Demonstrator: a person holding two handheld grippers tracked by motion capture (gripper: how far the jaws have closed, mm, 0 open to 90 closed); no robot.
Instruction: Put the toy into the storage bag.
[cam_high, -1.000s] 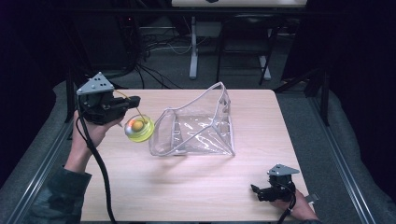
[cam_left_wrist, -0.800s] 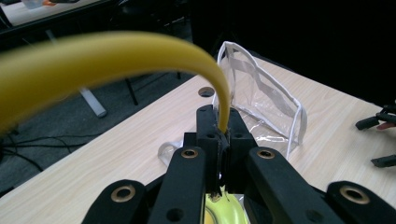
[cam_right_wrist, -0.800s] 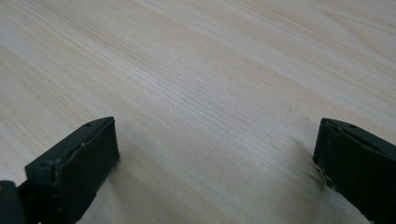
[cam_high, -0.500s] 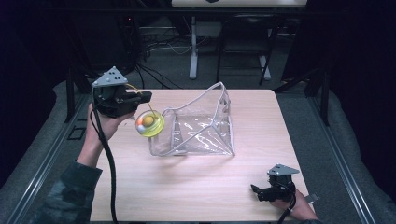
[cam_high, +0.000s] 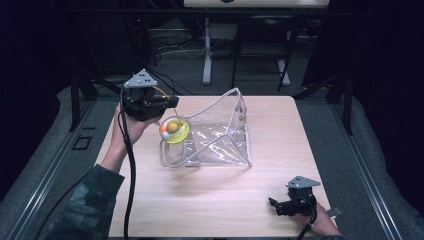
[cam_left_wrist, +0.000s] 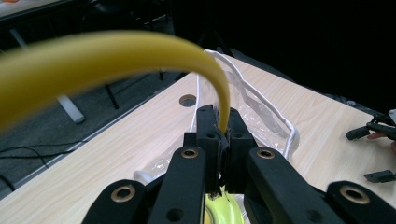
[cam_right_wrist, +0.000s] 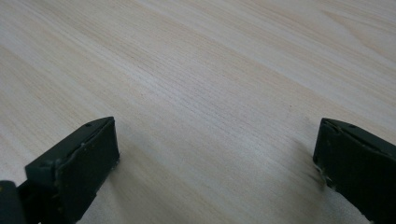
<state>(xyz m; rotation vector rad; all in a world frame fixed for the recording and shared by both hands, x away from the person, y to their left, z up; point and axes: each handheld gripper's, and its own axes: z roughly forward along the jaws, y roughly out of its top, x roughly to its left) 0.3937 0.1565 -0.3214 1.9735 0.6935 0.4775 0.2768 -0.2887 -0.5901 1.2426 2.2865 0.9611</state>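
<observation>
Yellow cord (cam_left_wrist: 140, 51) pinched in left tongs (cam_high: 170, 104) above clear bag's (cam_high: 215, 140) nine-o'clock rim; right tongs (cam_high: 274, 204) wide, five-o'clock counter (cam_high: 200, 200) edge.

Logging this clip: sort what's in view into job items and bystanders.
In the job:
left gripper, shut on the yellow cord
yellow-green pouch with small balls, hanging over the clear bag
clear bag

Just about:
right gripper, open, resting on the table
</observation>
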